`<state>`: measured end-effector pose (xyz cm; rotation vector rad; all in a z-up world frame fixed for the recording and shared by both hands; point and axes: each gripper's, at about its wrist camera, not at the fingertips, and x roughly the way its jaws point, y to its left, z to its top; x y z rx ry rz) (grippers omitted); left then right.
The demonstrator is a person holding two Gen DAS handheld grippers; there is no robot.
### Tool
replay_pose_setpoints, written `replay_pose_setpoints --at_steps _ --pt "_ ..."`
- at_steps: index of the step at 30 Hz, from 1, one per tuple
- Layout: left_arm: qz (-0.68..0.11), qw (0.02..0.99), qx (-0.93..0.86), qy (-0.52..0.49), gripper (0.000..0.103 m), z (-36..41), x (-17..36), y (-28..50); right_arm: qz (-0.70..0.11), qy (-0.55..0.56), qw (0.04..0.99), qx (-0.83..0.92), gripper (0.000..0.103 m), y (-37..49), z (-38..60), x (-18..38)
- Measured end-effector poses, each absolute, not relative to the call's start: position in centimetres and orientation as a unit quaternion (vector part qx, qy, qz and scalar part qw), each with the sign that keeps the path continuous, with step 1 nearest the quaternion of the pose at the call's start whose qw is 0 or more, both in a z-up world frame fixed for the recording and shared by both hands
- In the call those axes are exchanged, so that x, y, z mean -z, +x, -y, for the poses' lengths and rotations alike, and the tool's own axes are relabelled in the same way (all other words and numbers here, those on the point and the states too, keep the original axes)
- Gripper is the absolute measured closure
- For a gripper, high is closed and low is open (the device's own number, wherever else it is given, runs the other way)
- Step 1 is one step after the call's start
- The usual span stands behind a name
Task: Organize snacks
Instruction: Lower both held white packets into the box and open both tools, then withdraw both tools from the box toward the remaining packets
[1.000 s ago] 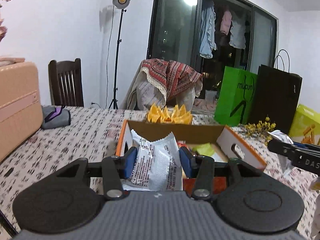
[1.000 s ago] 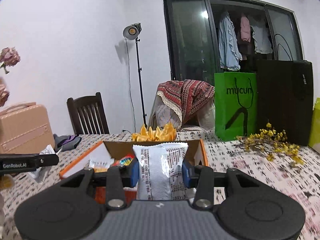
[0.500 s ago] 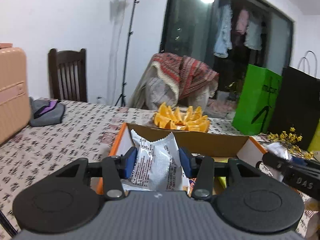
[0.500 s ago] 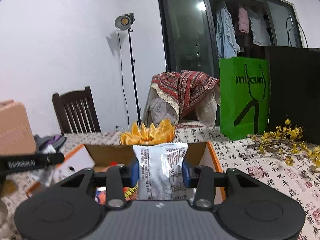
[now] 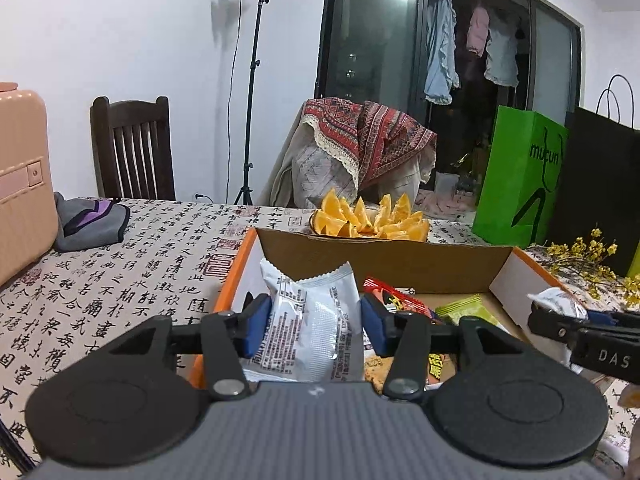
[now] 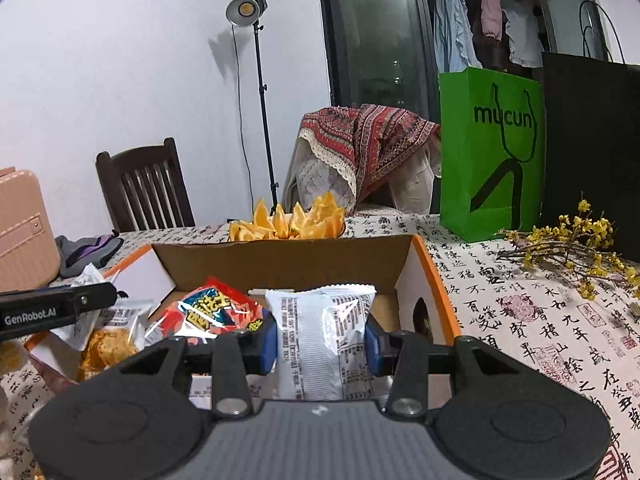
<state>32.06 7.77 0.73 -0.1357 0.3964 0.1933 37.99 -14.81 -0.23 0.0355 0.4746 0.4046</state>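
My left gripper point(image 5: 316, 326) is shut on a white snack packet point(image 5: 310, 332) and holds it over the left end of an open cardboard box point(image 5: 384, 258) with orange edges. My right gripper point(image 6: 322, 346) is shut on another white snack packet point(image 6: 324, 344) over the box's point(image 6: 280, 264) right end. Inside the box lie a red packet point(image 6: 216, 312), a green packet point(image 5: 466, 308) and a clear packet of golden snacks point(image 6: 108, 344). The right gripper also shows at the right edge of the left wrist view point(image 5: 592, 344), and the left gripper at the left edge of the right wrist view point(image 6: 52, 310).
A bowl of orange wedges point(image 5: 370, 222) stands just behind the box. A green paper bag point(image 6: 492, 152), a black bag point(image 6: 592, 148) and yellow flower sprigs point(image 6: 568, 240) are at the back right. A pink suitcase point(image 5: 22, 176) and a grey pouch point(image 5: 90, 220) sit at the left.
Both grippers have moved forward and down over the box, each still holding its packet. The box interior and its packets now show more fully.
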Motion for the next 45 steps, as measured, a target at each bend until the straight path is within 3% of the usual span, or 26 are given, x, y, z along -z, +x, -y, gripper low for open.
replay_pose_setpoints --at_steps 2,4,6,9,45 --pt "-0.193 0.974 -0.098 -0.068 0.031 -7.8 -0.8 31.9 -0.237 0.017 0.951 -0.198 0.054 37.9 14.8 0.3" --pt "-0.182 0.975 -0.108 -0.068 0.011 -7.7 -0.9 31.5 -0.239 0.018 0.951 -0.198 0.040 37.8 14.9 0.2" --pt "-0.171 0.977 -0.109 -0.072 0.000 -7.8 -1.1 31.1 -0.236 0.022 0.951 -0.200 0.012 37.7 15.0 0.1" --pt "-0.164 0.978 -0.107 -0.077 0.000 -7.7 -1.3 30.9 -0.230 0.031 0.951 -0.205 0.000 37.3 15.3 -0.2" --pt "-0.127 0.985 -0.099 -0.068 0.000 -5.8 -4.9 26.6 -0.208 0.041 0.960 -0.181 0.000 33.9 17.1 -3.6"
